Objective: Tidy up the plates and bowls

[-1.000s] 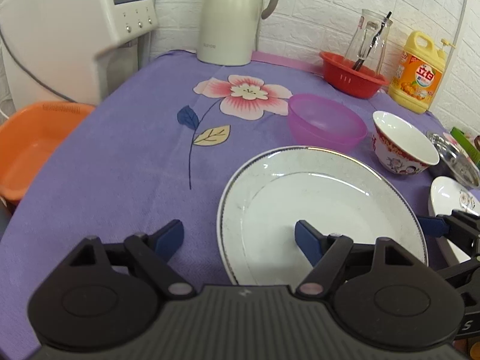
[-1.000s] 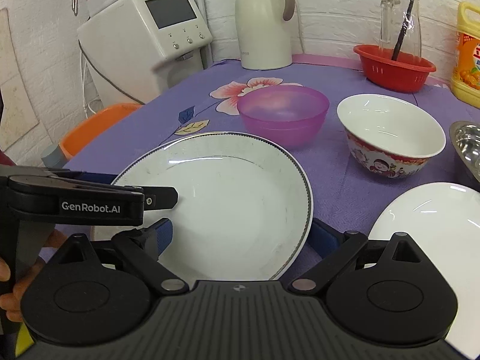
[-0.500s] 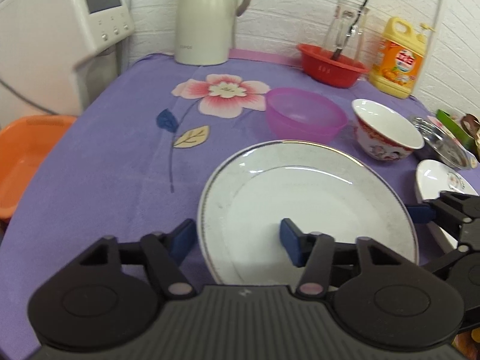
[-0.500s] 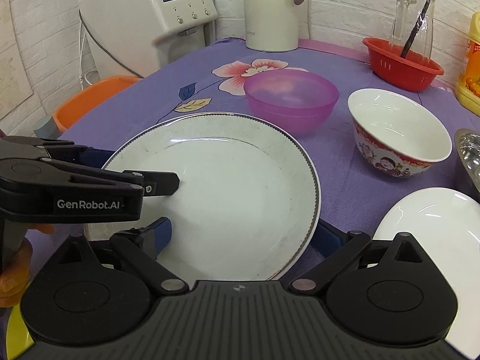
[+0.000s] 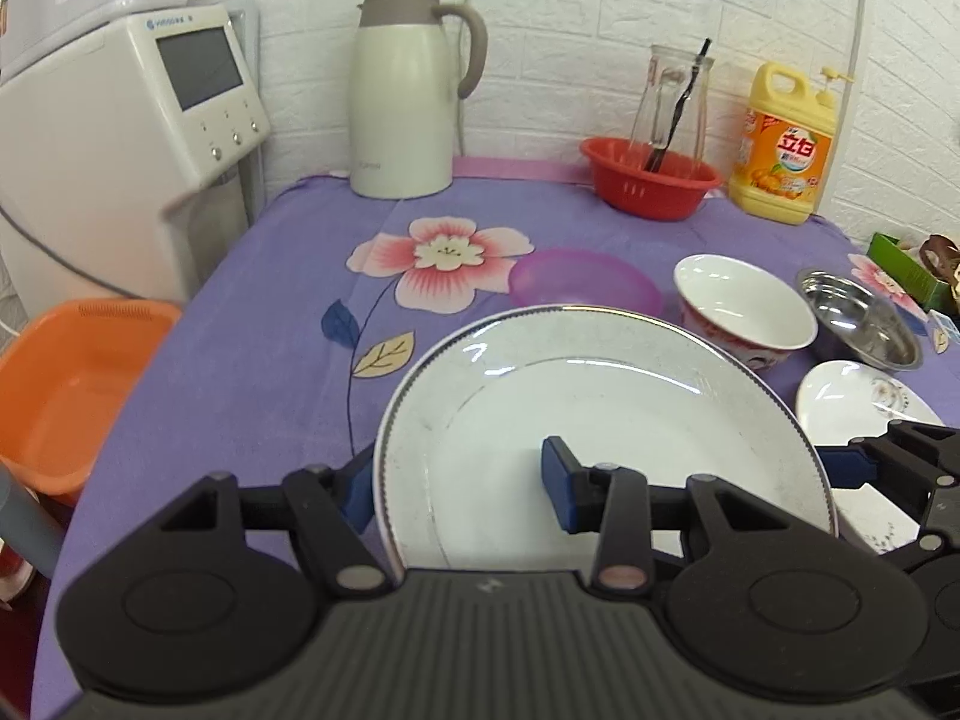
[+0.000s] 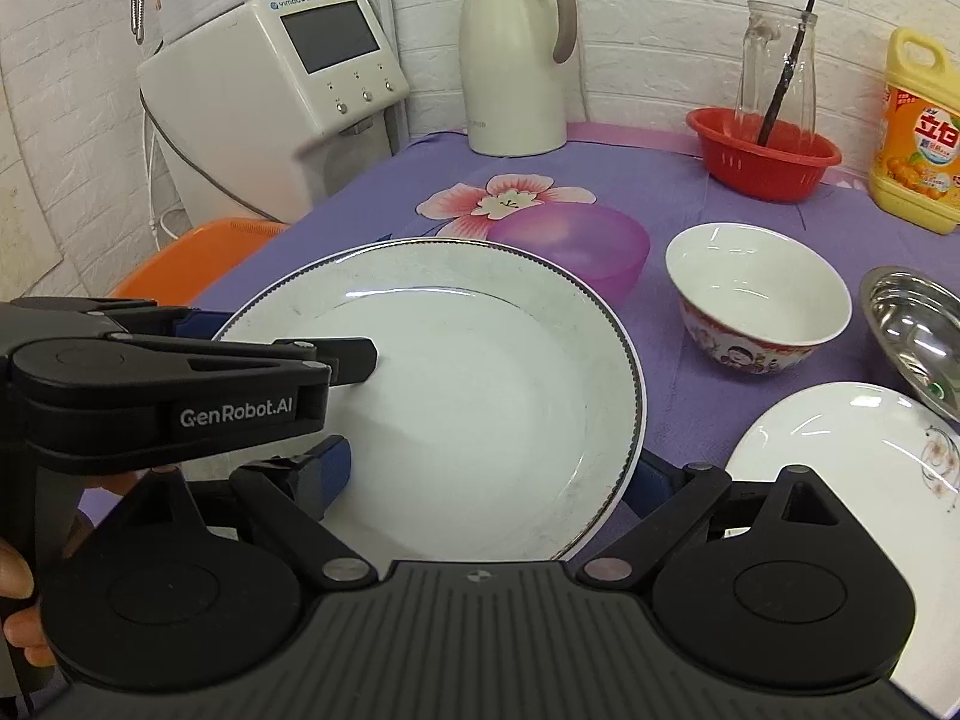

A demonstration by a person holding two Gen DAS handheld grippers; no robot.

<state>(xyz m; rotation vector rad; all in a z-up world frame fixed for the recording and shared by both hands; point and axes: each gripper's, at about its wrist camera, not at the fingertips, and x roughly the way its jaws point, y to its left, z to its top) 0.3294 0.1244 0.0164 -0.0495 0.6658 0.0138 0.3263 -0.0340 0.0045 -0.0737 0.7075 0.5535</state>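
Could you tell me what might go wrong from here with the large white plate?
1. The left claw, jaws closing, pinches the left rim of the large white plate, and the right claw grips its right rim; such edge grips may let it slip or tip.
2. Its far edge sits near the purple bowl and patterned bowl; pushing forward could knock them.
3. The right claw could clip the small plate beside it.

bright, even | glare on plate (image 5: 600, 396) (streaks) | fisheye-warped edges

Right hand-held gripper (image 6: 489, 474) straddles large white plate's (image 6: 480, 372) right rim; left hand-held gripper (image 6: 288, 339) closing on left rim, above purple worktop (image 6: 690, 192).
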